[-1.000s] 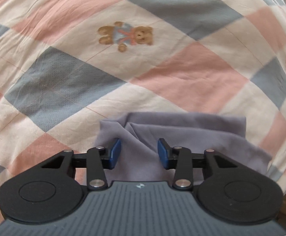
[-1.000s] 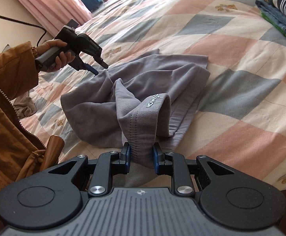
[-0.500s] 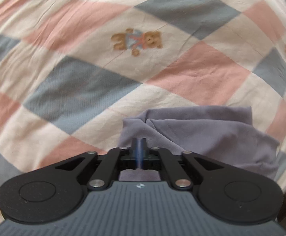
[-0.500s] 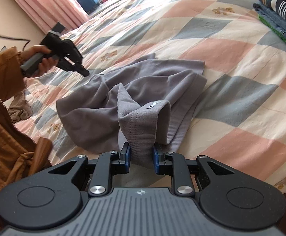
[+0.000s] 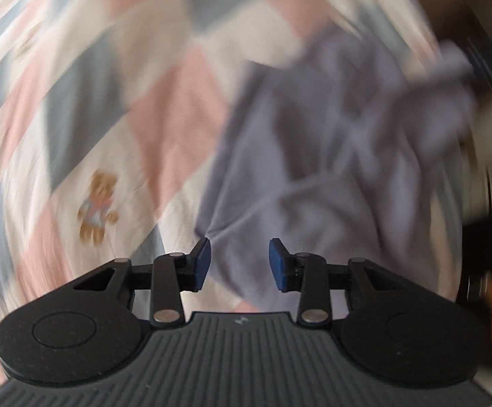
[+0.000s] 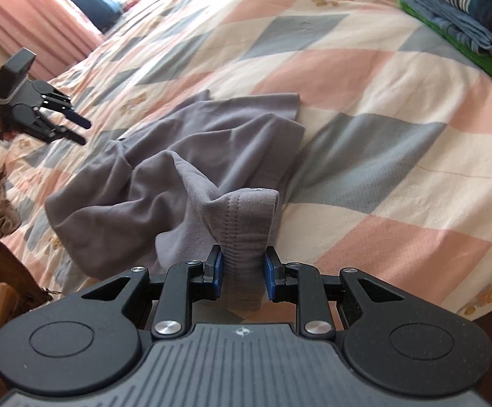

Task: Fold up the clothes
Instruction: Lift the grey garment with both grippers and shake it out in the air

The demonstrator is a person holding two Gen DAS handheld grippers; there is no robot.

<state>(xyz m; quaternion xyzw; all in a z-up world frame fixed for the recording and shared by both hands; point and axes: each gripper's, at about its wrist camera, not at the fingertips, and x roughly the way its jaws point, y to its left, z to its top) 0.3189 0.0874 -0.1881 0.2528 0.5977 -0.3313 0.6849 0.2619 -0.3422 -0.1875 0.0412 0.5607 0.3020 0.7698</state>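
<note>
The right hand-held gripper (image 6: 242,269) pinches the grey garment (image 6: 191,156) by its stitched band near the bed's (image 6: 398,142) front edge (cloth crumpled); the left hand-held gripper (image 5: 240,260), jaws apart and empty, probably needs a second hold

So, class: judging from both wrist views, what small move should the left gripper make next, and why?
Probably bring the left gripper down onto the grey garment and close on a free edge: it is open and empty, while the right gripper already pinches the waistband.

left view motion-blurred; right sharp, daylit.
</note>
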